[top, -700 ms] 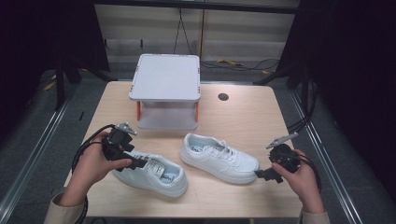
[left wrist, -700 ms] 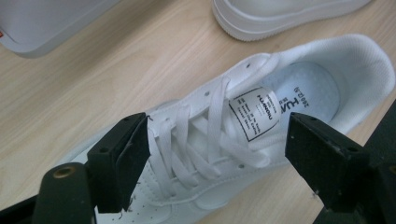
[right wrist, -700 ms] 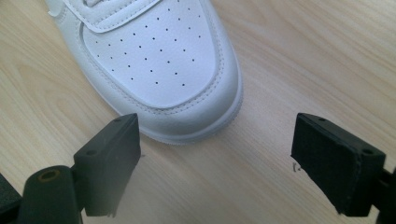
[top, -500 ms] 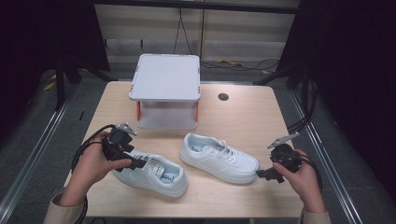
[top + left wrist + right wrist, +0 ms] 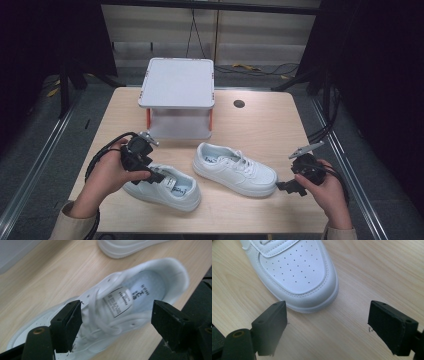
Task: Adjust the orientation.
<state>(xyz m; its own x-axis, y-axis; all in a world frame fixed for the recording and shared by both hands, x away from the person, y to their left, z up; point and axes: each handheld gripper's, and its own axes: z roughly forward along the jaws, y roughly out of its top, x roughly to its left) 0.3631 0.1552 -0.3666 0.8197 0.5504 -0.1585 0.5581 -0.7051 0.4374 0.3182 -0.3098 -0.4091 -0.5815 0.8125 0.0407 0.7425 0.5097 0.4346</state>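
Two white sneakers lie on the wooden table (image 5: 260,125), and little has changed around them over the last moment: both shoes sit where they sat in the earlier high views, and the left hand has kept its place. The one small shift is at the lower right of the frame, where the right hand has drawn slightly downward and rightward, away from the toe of the right sneaker (image 5: 235,169). That suggests neither shoe is gripped yet and the work is at the approach stage.

The left gripper (image 5: 156,176) hangs over the left sneaker (image 5: 162,186) at the lower left of the high view; its jaws are spread wide on either side of the laces and tongue label, with no pad pressing on the shoe as far as the left gripper view shows. The right gripper (image 5: 285,187) has its jaws spread too, with bare wood between them and the perforated toe just ahead.

Counting the rest: one white two-level stand (image 5: 178,97) at upper centre, its top bare; one small dark round spot (image 5: 239,104) on the tabletop to its right; two hands, two grippers.
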